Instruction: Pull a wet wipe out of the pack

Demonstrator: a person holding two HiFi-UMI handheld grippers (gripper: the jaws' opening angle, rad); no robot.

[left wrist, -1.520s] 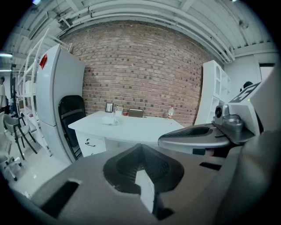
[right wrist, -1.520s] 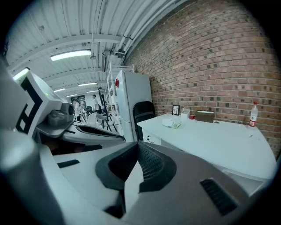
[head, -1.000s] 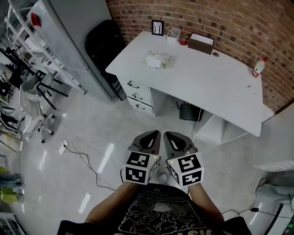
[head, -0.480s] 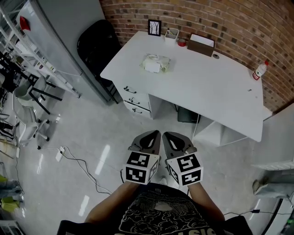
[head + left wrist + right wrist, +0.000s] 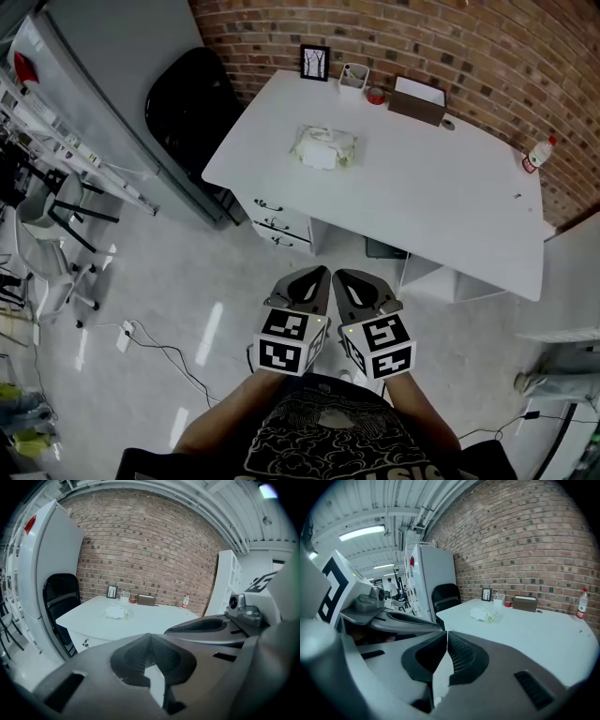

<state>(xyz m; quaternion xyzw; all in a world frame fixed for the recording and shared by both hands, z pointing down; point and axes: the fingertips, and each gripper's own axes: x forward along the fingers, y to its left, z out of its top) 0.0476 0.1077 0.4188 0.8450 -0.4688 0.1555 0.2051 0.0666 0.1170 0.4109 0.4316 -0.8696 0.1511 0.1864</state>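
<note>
Wipes pack (image 5: 324, 148) lies on desk (image 5: 422, 187) at 12 o'clock, well apart from left gripper (image 5: 309, 279) & right gripper (image 5: 349, 279), both pressed together on nothing; prob. light, soft, slick, so pin pack, pinch wipe at top flap.

Left gripper (image 5: 150, 635), jaws closed tip to tip with nothing between them; right gripper (image 5: 171, 630) alongside, at right. Beyond them, a white bench (image 5: 154, 620) stands against a brick wall (image 5: 150, 550). On the bench: pack (image 5: 116, 612) toward the left end; frame (image 5: 111, 592), cup (image 5: 124, 596), brown box (image 5: 146, 600) and bottle (image 5: 186, 601) along the wall. Black chair (image 5: 58, 599) at the bench's left end, beside a grey cabinet (image 5: 51, 559).
</note>
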